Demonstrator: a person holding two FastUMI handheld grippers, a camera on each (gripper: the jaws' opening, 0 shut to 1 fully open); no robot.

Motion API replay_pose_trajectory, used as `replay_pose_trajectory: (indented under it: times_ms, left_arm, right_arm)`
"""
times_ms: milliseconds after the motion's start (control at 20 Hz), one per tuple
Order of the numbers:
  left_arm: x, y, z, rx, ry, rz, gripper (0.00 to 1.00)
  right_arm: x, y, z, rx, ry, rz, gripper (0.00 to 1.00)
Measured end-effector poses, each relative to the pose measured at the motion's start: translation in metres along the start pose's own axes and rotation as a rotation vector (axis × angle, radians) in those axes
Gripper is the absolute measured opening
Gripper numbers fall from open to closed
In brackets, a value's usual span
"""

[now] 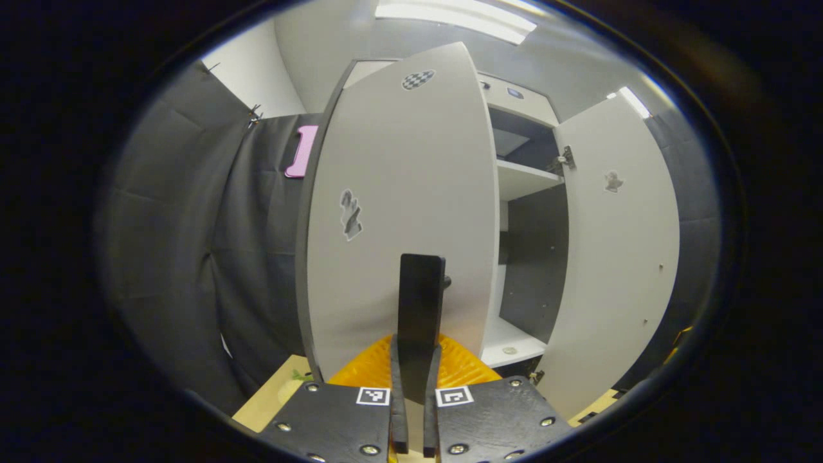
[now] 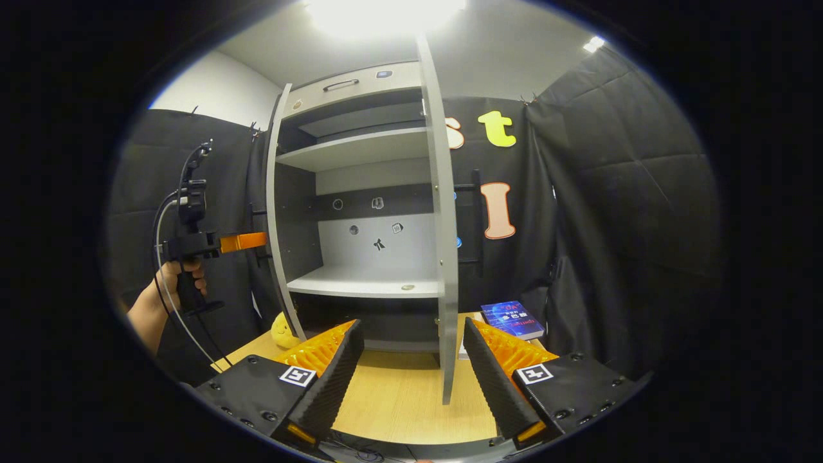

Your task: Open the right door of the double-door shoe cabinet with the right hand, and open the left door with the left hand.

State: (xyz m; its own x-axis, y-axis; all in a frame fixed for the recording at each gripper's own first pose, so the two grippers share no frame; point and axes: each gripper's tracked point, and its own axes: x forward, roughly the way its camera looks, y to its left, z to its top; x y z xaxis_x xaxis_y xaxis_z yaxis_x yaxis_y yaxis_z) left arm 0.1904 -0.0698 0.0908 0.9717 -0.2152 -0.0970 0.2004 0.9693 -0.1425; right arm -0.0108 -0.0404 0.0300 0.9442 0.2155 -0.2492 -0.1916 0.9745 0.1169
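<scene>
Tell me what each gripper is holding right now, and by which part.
The left gripper is shut on the left door by its black handle. The right gripper is open and holds nothing; the right door stands edge-on between its fingers.

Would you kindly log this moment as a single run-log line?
right door: open | right gripper: open, released | left gripper: shut on left door handle | left door: partly open

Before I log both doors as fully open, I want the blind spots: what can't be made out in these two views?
- Left gripper view: the left door hides the cabinet's left half.
- Left gripper view: the black handle between the left gripper fingers covers their contact with it.
- Right gripper view: the right door is edge-on, its face unseen.
- Right gripper view: the small item on the lower shelf is too small to identify.
</scene>
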Motion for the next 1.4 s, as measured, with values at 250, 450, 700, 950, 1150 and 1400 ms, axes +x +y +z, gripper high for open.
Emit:
replay_pose_trajectory:
  times_ms: [250,450,700,950,1150,1400]
  left_arm:
    - [-0.021,0.023,0.004,-0.023,0.002,0.017,0.11]
    - [-0.042,0.051,0.005,-0.027,0.001,0.047,0.12]
    - [-0.062,0.096,0.008,0.026,-0.010,0.125,0.07]
    - [-0.082,0.160,0.015,0.078,-0.030,0.243,0.05]
    - [-0.079,0.160,0.012,0.043,-0.025,0.182,0.02]
    - [-0.087,0.158,0.011,0.078,-0.030,0.176,0.01]
  right_arm:
    - [0.005,0.025,0.004,-0.004,-0.013,0.033,0.97]
    - [0.012,0.047,0.000,-0.003,-0.001,0.066,0.97]
    - [0.021,0.072,0.003,-0.007,-0.002,0.102,0.97]
    - [0.029,0.089,0.007,-0.026,-0.016,0.129,0.97]
    - [0.034,0.103,0.008,-0.034,-0.015,0.140,0.97]
    - [0.036,0.104,0.014,-0.056,-0.035,0.108,0.97]
